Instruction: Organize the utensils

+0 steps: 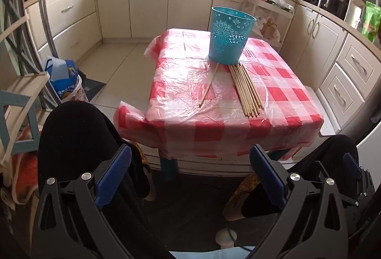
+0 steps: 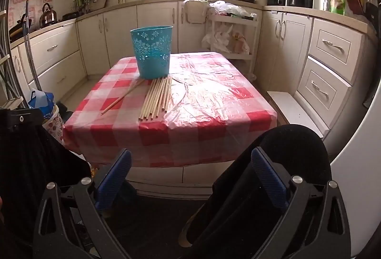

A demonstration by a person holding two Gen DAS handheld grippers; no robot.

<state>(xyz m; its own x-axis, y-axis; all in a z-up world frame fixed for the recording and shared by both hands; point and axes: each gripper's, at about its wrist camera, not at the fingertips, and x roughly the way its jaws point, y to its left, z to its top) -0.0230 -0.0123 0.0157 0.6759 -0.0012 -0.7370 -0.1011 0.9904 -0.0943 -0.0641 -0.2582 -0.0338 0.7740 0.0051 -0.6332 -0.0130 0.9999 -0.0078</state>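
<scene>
Left gripper (image 1: 190,178) and right gripper (image 2: 190,178): jaws spread wide, empty, short of the table (image 1: 238,130). Chopsticks (image 1: 246,88) flat on checked cloth, beside upright teal basket (image 1: 228,35); single chopstick (image 1: 209,85) apart.

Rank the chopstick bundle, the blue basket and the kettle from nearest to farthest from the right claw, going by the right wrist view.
1. Chopstick bundle: flat on the table, ahead of the right claw.
2. Blue basket: upright just behind the bundle, toward the left.
3. Kettle: on the far left counter.
</scene>
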